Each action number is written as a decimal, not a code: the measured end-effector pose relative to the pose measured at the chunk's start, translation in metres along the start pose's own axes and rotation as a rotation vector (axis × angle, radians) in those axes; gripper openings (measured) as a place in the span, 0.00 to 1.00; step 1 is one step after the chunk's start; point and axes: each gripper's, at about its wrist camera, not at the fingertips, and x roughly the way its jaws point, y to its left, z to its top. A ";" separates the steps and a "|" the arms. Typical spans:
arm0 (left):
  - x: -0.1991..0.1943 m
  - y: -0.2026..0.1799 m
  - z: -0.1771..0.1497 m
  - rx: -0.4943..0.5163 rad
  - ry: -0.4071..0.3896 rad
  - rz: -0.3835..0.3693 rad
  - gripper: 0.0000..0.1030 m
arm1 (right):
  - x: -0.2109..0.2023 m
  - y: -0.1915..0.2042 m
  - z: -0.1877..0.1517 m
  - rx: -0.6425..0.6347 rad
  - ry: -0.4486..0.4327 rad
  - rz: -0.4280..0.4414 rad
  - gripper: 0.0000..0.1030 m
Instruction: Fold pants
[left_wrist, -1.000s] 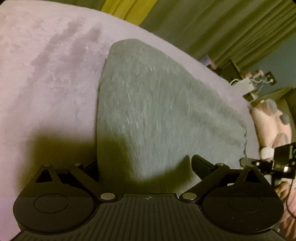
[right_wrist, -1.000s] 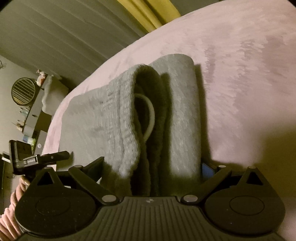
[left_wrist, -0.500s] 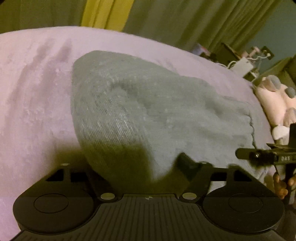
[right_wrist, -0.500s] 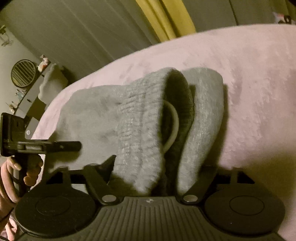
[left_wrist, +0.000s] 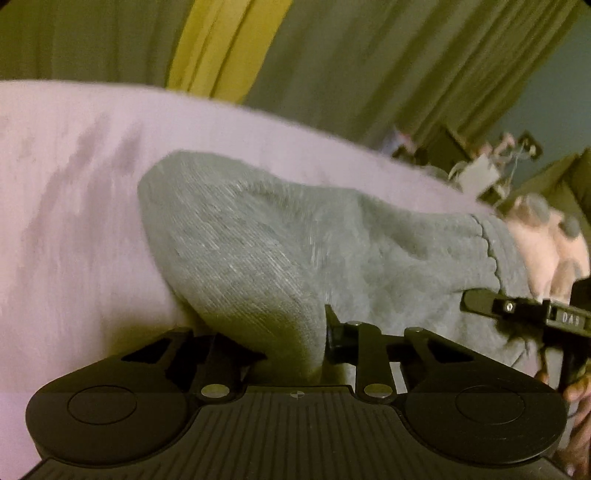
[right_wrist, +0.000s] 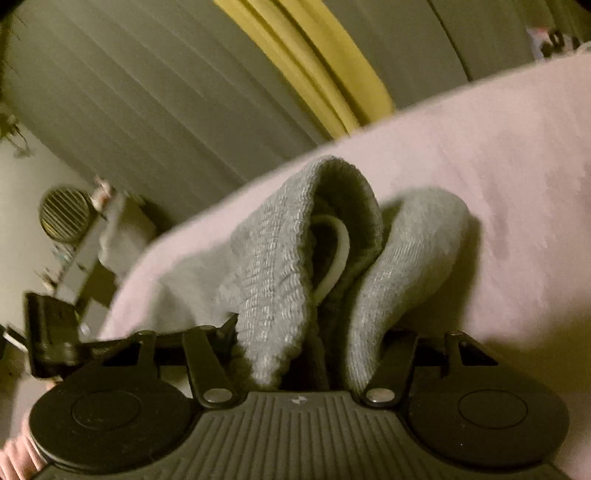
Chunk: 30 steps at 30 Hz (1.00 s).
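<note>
Both in! The left hand-held gripper (left_wrist: 295, 343) had just clamped the pants (left_wrist: 280, 251); the right hand-held gripper (right_wrist: 310, 354) had just closed on the waistband (right_wrist: 273, 280). The pants stretched ahead across the bed (left_wrist: 74, 221).

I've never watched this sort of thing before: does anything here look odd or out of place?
Only a small thing: a pale drawstring loop pokes out of the ribbed waistband of the grey pants. Both grippers, left and right, pinch bunched cloth; that's just folding.
</note>
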 end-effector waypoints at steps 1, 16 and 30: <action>-0.003 -0.001 0.009 -0.005 -0.025 0.006 0.25 | 0.001 0.004 0.006 -0.007 -0.017 0.004 0.58; 0.000 -0.016 -0.004 0.109 -0.028 0.351 0.92 | 0.018 0.019 0.021 -0.127 -0.007 -0.417 0.96; -0.009 -0.005 -0.052 0.061 -0.024 0.494 0.95 | 0.029 0.053 -0.023 -0.403 0.035 -0.579 0.96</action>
